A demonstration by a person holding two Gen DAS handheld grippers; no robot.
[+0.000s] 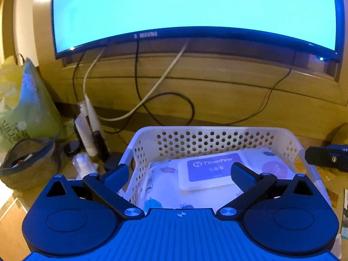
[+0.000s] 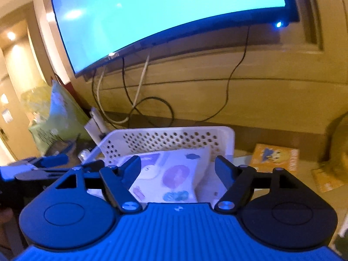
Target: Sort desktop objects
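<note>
The left gripper (image 1: 181,174) hangs low in its frame with jaws spread wide and nothing between them, above a white basket (image 1: 208,134). In the basket a flat box (image 1: 206,171) lies on a white printed packet (image 1: 165,187). The right gripper (image 2: 178,167) is also spread and empty. At blurry lower right lies what seems an orange booklet (image 2: 276,156).

Orange booklet (image 2: 275,156) print blurred; monitor (image 1: 195,6) top cropped
</note>
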